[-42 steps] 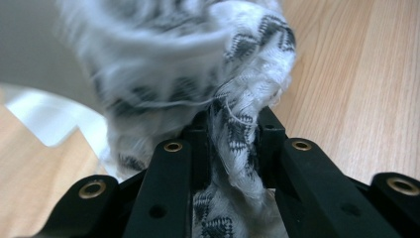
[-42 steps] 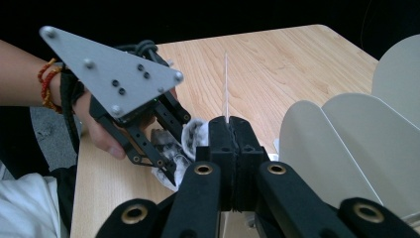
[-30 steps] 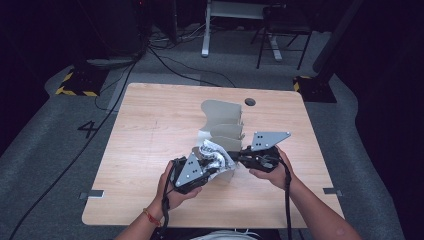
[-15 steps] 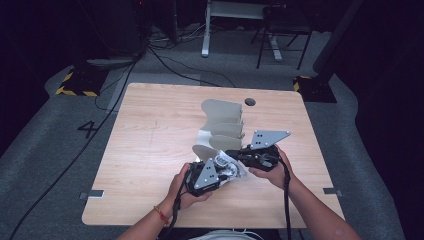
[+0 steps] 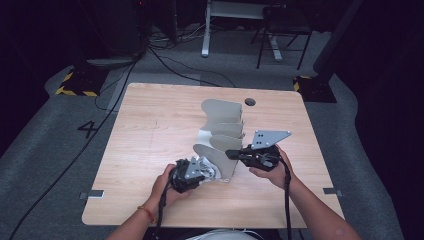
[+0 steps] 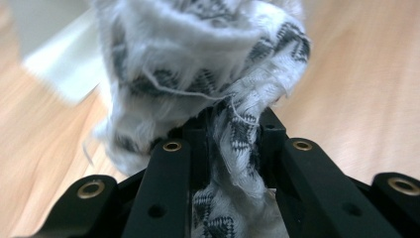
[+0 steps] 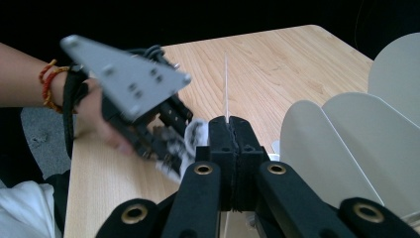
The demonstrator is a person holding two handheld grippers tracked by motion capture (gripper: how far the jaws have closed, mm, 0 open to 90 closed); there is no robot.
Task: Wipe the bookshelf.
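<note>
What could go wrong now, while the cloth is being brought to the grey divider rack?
1. The left tongs pinch only a bunch of the patterned cloth; its loose, frayed part may catch on a divider instead of sliding in.
2. The right tongs grip one thin panel edge of the divider rack; a push from the cloth could tilt or shift the light rack.

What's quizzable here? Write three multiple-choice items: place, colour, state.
1. Where is the cloth? A. between the left gripper's jaws B. on the floor C. on a chair
2. Which colours has the cloth? A. red B. white with grey pattern C. green
3. How do the right gripper's jaws stand? A. wide open B. closed on a thin divider C. closed on a cup
Key: 1 A, the jaws pinch it in the left gripper view; 2 B, its weave shows there; 3 B, the pads meet around the sheet's edge.
</note>
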